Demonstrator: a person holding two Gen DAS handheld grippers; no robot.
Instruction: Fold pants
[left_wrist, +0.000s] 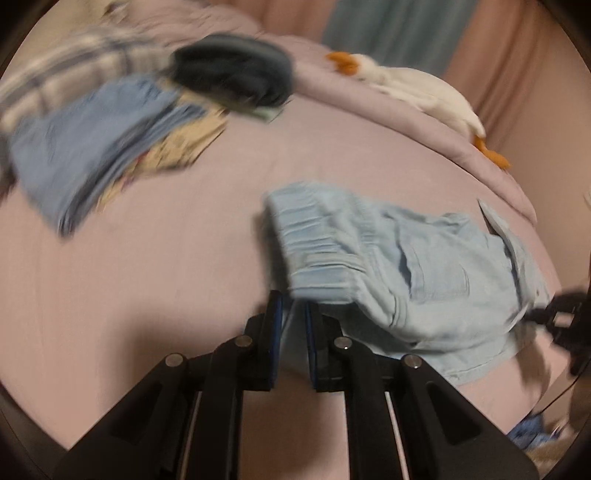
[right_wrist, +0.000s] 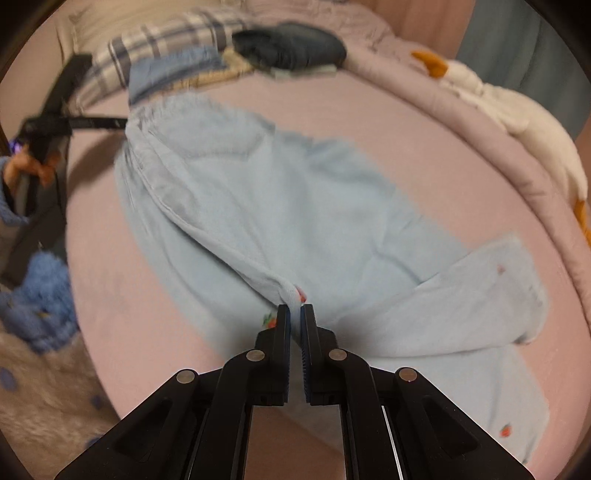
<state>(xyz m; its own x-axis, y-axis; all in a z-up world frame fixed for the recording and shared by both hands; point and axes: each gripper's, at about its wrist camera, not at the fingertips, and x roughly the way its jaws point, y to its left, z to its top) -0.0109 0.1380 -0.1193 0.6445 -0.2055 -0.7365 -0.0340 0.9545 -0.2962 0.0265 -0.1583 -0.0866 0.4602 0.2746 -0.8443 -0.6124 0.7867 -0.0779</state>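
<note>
Pink bed sheet fills both views, w/ curtains behind. Far left on the bed sits a pile of clothes, some looking folded, topped by a dark bundle; blur hides details. Centre-right lie the pants, pale blue, spread but rumpled, one leg doubled back at the right. Left gripper holds the waistband end, fingers narrow and pinched on the gathered edge as far as the left wrist view shows. Right gripper is clamped on a fold of fabric near the middle, pads almost touching. A plush goose rests along the far right edge. Judging by this, folding is approx. at the start: both ends gripped, no clean fold made yet; straightening, halving & stacking remain.
</note>
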